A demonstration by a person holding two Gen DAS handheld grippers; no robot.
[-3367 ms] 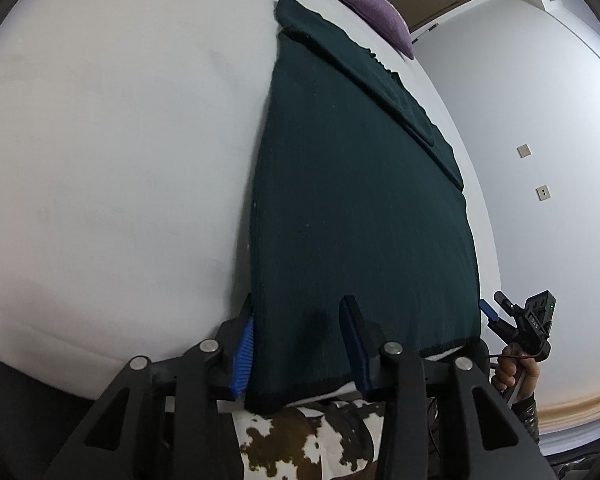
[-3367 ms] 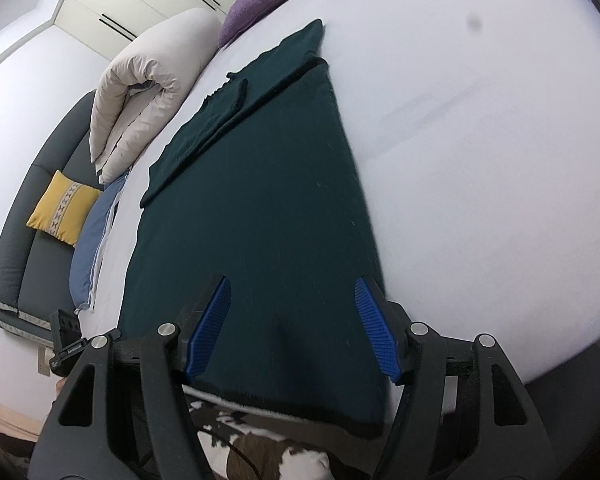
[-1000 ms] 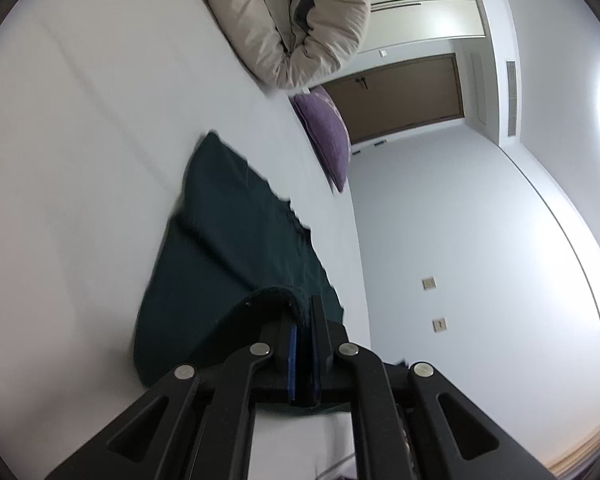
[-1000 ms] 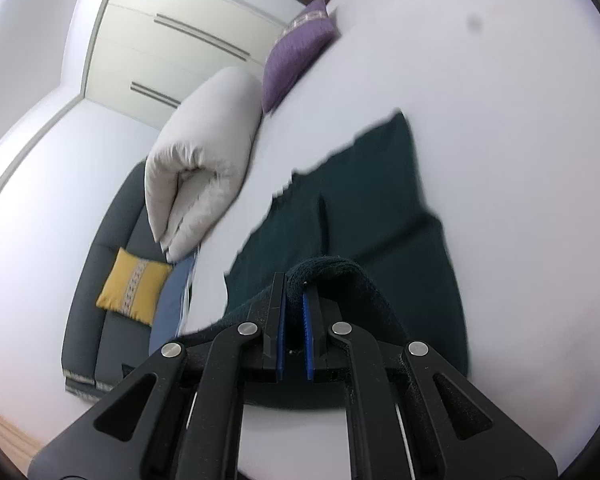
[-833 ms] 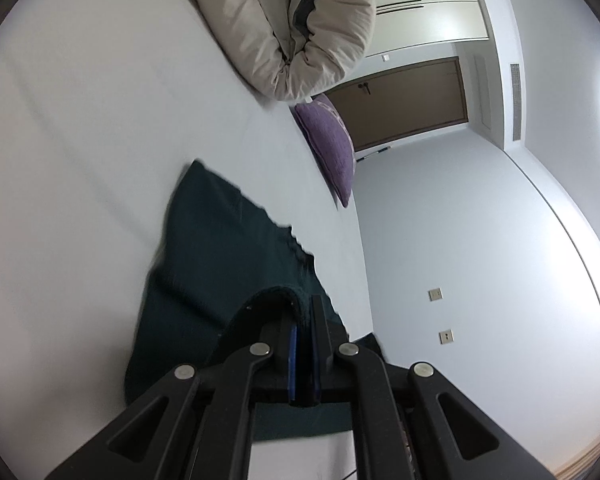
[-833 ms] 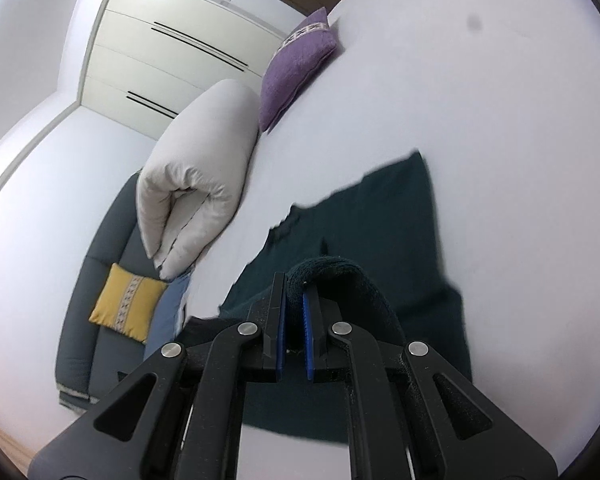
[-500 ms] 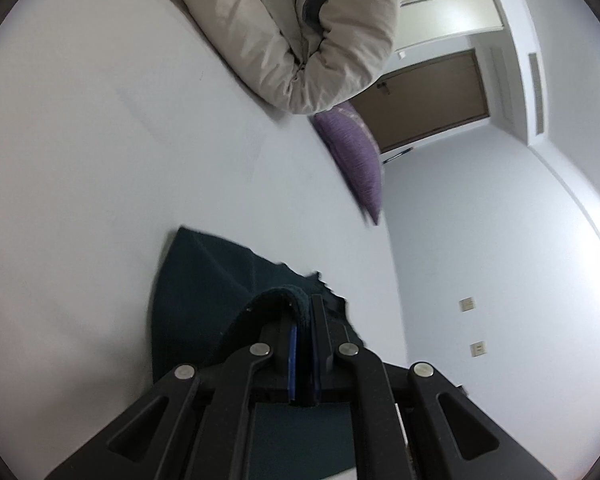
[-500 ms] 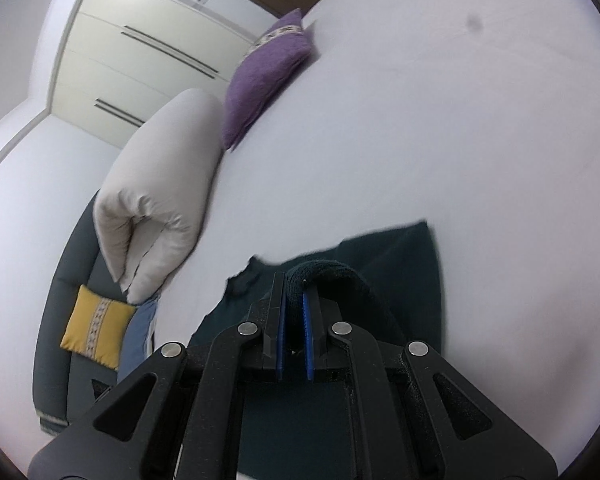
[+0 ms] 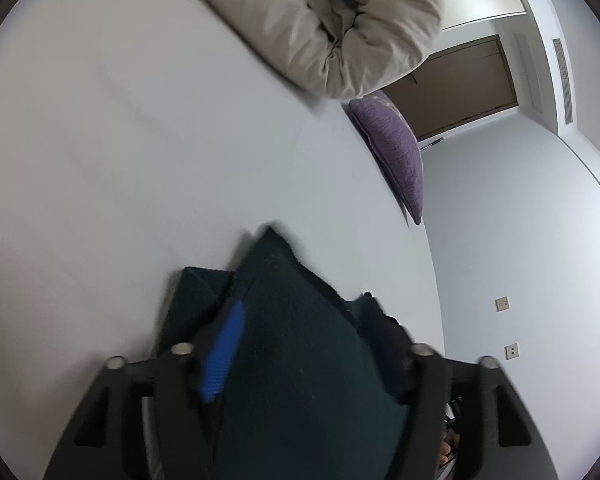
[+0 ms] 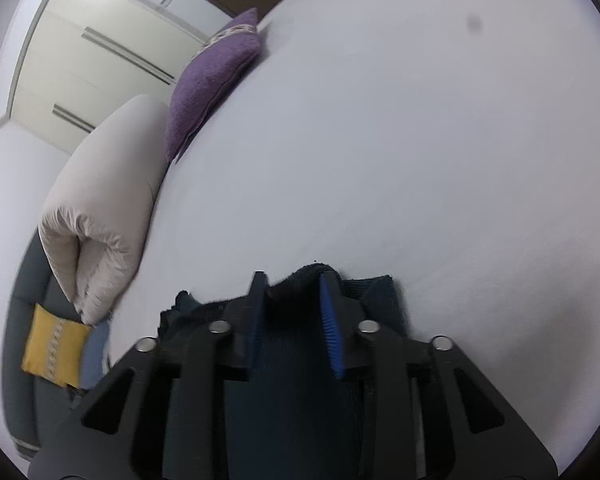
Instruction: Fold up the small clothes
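A dark green knitted garment (image 9: 300, 344) lies folded over on itself on the white bed (image 9: 120, 152). My left gripper (image 9: 312, 340) is open, its jaws spread wide, and the folded cloth lies between and over them, hiding the right finger. My right gripper (image 10: 294, 312) is open too, with the garment's folded edge (image 10: 312, 272) lying loose between its blue pads (image 10: 332, 332). The garment's lower layer (image 10: 380, 292) shows just beyond the fingers.
A rolled beige duvet (image 9: 320, 20) and a purple cushion (image 9: 396, 156) lie at the far end of the bed. In the right wrist view, a grey sofa with a yellow cushion (image 10: 56, 348) stands left of the bed. White wardrobes and a brown door stand behind.
Both grippers carried the garment's near hem forward over its far part, folding it in half. Both jaws, shut on the cloth half a second ago, have now opened and let it go.
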